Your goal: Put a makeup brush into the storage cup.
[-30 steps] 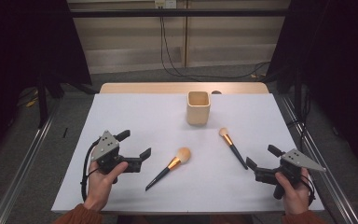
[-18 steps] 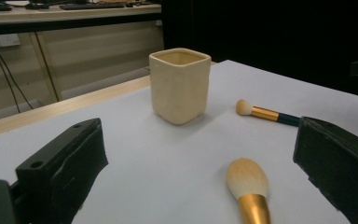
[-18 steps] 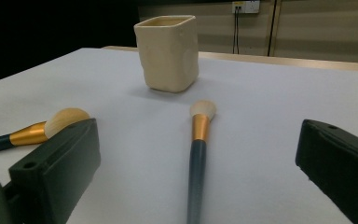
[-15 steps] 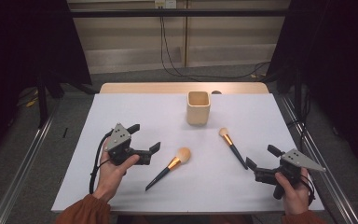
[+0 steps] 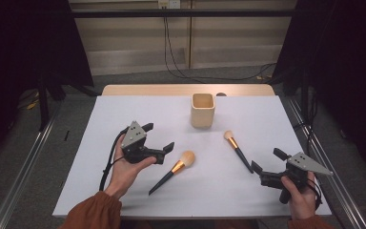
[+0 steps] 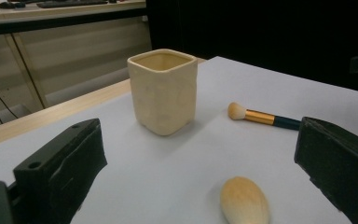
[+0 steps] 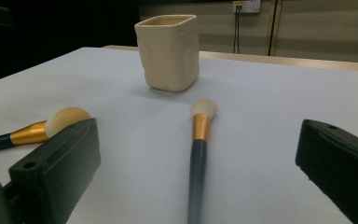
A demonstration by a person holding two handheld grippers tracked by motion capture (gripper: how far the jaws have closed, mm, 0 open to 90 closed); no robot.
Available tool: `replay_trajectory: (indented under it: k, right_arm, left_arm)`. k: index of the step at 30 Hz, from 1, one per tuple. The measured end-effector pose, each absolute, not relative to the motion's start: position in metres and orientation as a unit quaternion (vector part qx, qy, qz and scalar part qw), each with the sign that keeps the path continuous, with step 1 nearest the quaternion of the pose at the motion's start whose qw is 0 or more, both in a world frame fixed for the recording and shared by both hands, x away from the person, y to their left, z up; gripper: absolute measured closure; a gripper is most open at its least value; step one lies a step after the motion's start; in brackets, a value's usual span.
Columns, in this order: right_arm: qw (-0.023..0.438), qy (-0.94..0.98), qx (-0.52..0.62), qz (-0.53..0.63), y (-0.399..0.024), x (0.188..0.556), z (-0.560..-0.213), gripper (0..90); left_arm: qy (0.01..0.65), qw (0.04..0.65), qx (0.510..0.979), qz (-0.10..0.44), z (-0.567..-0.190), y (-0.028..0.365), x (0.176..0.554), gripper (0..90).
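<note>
Left gripper (image 5: 158,137) raised over table (image 5: 124,109), jaws spread wide, nothing between them, big brush (image 5: 172,167) just right of it. Brush head (image 6: 244,201) low between jaws in left gripper view, cup (image 6: 163,91) beyond. Right gripper (image 5: 267,161) low near front right edge, jaws spread, empty. Small brush (image 5: 237,150) lies flat just ahead of it, bristles toward cup. Both brushes on table, apart from cup.

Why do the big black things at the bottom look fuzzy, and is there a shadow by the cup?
In the left gripper view the jaws sit too close, so they blur; the cup stays sharp. In the right gripper view a soft shadow lies at the cup's base. The high view is evenly lit.
</note>
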State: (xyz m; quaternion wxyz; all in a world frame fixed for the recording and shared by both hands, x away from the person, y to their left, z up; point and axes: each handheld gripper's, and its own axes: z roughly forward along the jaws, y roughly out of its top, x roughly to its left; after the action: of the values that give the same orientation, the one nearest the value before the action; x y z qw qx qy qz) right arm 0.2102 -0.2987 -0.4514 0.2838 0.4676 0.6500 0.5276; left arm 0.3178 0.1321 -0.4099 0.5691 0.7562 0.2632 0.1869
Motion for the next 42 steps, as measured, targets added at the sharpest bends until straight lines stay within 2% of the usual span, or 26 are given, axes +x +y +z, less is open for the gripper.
replay_trajectory:
  k: [6, 13, 25, 30, 42]
  right_arm:
    - [0.286, 0.649, 0.468, 0.528, -0.3, 0.21, -0.452, 0.0]
    - [0.282, 0.65, 0.47, 0.527, -0.299, 0.21, -0.452, 0.0]
    - [0.282, 0.65, 0.469, 0.527, -0.299, 0.21, -0.452, 0.0]
    - [0.28, 0.651, 0.47, 0.527, -0.298, 0.21, -0.452, 0.0]
    - [0.281, 0.651, 0.469, 0.527, -0.298, 0.211, -0.452, 0.0]
  left_arm:
    - [0.271, 0.558, 0.767, 0.165, -0.413, 0.123, 0.323, 1.5]
    - [0.293, 0.518, 0.792, 0.137, -0.41, 0.116, 0.329, 1.6]
    - [0.272, 0.442, 0.842, 0.145, -0.406, 0.107, 0.333, 2.9]
    - [0.275, 0.426, 0.853, 0.122, -0.406, 0.104, 0.334, 3.2]
    - [0.268, 0.344, 0.896, 0.083, -0.409, 0.094, 0.338, 4.6]
